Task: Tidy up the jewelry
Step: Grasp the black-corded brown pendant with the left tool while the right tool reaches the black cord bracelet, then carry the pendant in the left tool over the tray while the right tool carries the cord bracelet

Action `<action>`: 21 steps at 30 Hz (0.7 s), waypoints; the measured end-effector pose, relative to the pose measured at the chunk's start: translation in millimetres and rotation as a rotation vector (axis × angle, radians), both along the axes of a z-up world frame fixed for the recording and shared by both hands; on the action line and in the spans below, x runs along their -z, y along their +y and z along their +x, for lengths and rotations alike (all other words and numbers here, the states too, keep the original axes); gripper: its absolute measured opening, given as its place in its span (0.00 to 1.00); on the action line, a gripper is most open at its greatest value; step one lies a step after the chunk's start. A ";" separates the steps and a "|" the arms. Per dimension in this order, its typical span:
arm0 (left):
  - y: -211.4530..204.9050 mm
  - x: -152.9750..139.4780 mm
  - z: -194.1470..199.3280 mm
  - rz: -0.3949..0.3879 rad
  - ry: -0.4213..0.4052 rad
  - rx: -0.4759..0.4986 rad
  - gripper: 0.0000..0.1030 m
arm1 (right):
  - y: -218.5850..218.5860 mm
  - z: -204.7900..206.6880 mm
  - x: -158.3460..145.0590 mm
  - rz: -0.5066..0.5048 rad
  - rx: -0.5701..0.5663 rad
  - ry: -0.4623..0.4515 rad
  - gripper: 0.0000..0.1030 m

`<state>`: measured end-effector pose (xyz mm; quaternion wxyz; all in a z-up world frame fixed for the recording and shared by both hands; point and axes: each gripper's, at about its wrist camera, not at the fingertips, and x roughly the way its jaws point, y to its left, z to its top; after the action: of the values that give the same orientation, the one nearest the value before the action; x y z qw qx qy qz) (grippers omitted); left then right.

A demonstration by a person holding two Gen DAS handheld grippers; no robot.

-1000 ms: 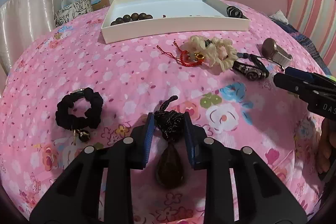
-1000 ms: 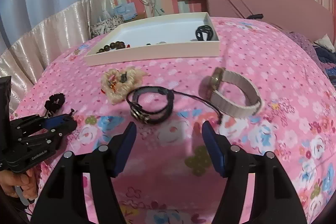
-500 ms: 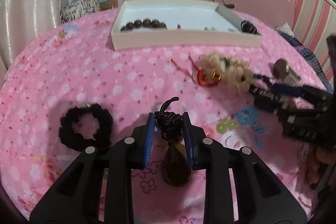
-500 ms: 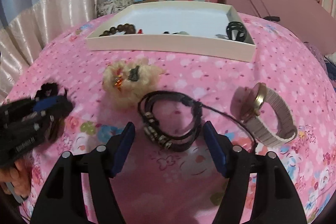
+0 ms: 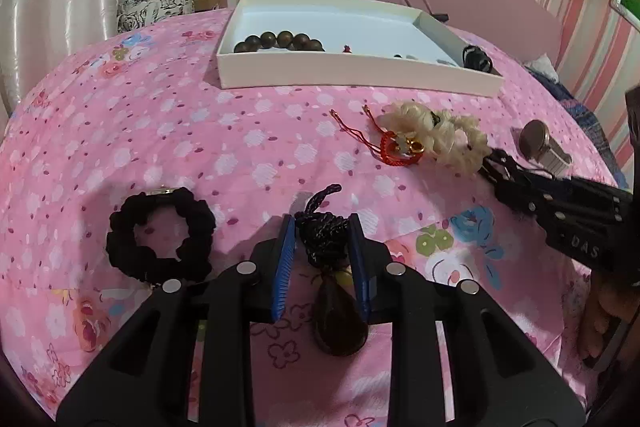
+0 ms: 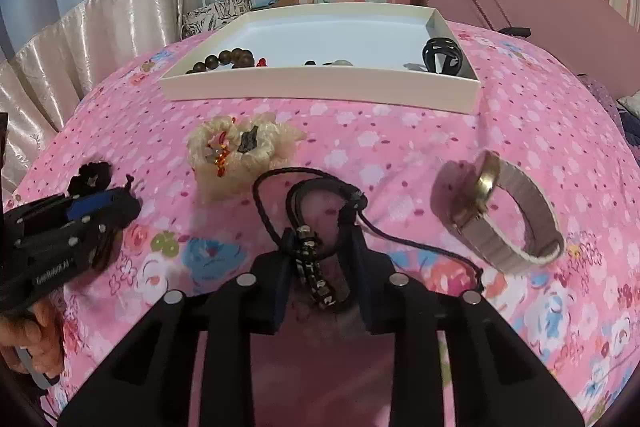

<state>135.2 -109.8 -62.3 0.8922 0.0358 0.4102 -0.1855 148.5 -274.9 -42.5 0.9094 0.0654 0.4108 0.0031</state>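
The right gripper [image 6: 320, 251] is closing on a black leather cord bracelet [image 6: 320, 223] lying on the pink floral bedspread [image 6: 400, 139], short of the white tray [image 6: 320, 83]. The left gripper [image 5: 322, 247] clamps a black-corded pendant [image 5: 326, 267]. Pinching the bracelet's bundled straps, not its loose cord, looks the surest lift.

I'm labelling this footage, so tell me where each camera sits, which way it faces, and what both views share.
Left wrist: on the left gripper, angled down over the pink floral bedspread; its pads clamp a black corded pendant necklace; the other gripper shows at right.
Right wrist: on the right gripper, jaws closing around a black leather beaded bracelet; a hand shows at left.
Shared: white shallow tray, cream scrunchie.
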 end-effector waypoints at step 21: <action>1.0 -70.2 -10.8 -0.055 -0.116 0.016 0.23 | -35.0 -36.2 -64.6 0.052 0.031 -0.187 0.24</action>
<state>124.3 -108.8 7.9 0.9137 0.0250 0.3520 -0.2013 112.4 -309.9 22.1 0.9416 0.0947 0.3230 0.0055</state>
